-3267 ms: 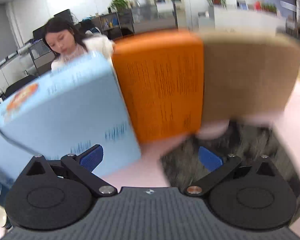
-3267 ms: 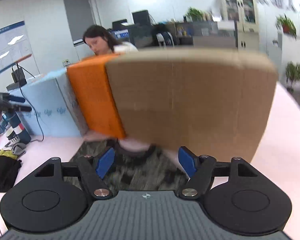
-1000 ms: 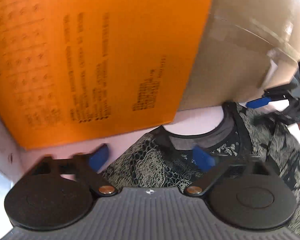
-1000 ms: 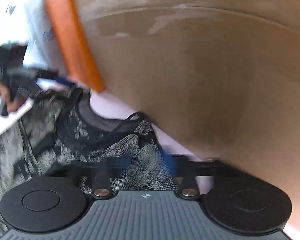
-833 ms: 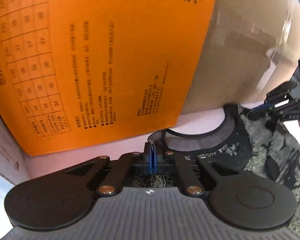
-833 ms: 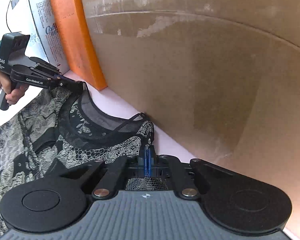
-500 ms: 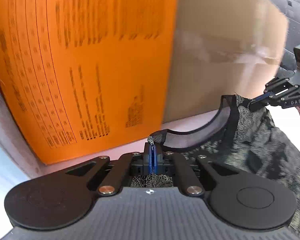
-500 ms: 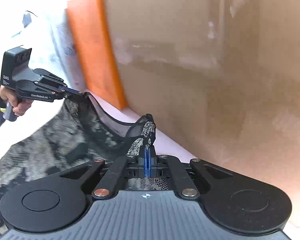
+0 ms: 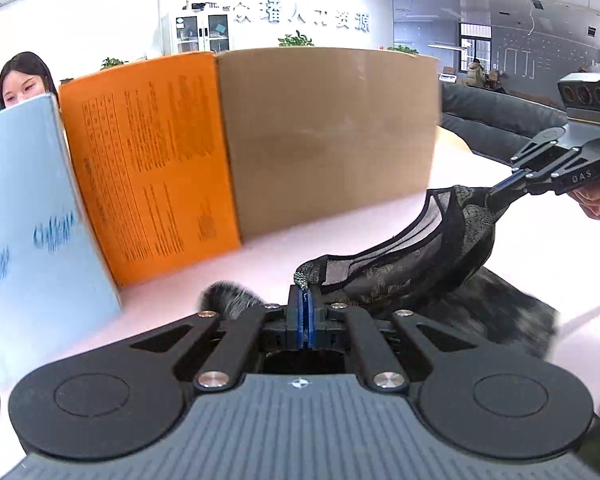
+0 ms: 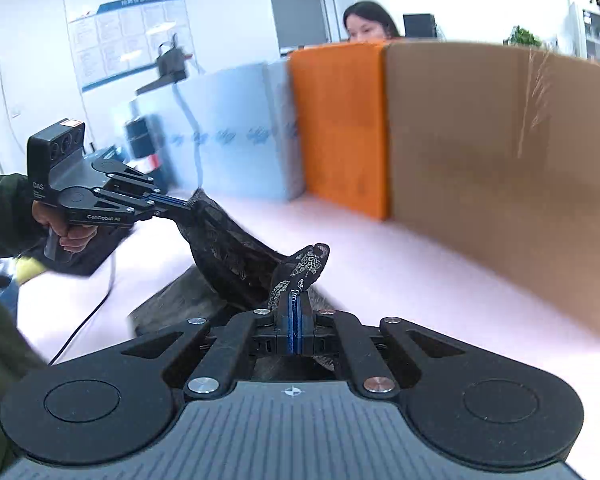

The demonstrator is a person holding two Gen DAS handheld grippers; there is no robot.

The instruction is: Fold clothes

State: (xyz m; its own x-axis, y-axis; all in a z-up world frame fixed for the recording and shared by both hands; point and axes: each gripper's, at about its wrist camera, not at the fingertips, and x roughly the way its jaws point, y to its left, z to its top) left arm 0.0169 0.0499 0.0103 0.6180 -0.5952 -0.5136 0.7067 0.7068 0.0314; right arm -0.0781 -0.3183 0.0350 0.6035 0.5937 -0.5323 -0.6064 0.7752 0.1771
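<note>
Patterned lace top [image 9: 420,256] now lifted off pink table [image 9: 260,256]; left gripper [image 9: 303,312] and right gripper [image 10: 294,318] each clamp a shoulder, ready for folding.

"DAS" on right gripper [image 9: 504,188] body; "DAS", "GenRobot.AI" on left gripper [image 10: 180,203] body. Orange box [image 9: 152,168] print unreadable.

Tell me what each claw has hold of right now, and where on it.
Both hold the dark patterned top. The left claw and the right claw are each shut on a shoulder beside the neckline, lifting it off the pink table.
</note>
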